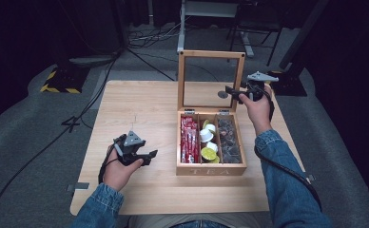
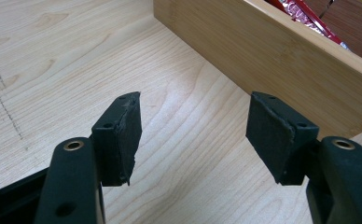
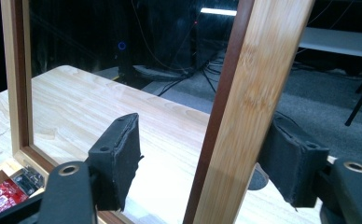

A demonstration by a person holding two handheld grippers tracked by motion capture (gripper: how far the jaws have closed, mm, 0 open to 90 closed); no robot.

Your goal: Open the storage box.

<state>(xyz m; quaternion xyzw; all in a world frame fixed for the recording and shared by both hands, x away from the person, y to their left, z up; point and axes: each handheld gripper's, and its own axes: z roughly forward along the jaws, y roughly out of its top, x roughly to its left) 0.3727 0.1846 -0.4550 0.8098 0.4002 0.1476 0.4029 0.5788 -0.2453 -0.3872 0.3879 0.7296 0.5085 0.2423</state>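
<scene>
Near the desk's far right edge, the upright lid (image 3: 244, 112) of the tea box (image 1: 211, 168) stood between the right gripper (image 1: 233, 91)'s parted jaws, apparently unclamped; the left gripper (image 1: 147, 156) waited open beside the box.

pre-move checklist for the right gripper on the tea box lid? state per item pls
1. Lid stands upright and open: ok.
2. Right gripper straddles the lid's side rail: ok.
3. Pads pressing the rail: not ok, the near pad stands apart; the far one cannot tell.
4. Left gripper open, nothing between its jaws, beside the box wall: ok.
5. Packets and cups sit below the box rim, out of the lid's way: ok.
</scene>
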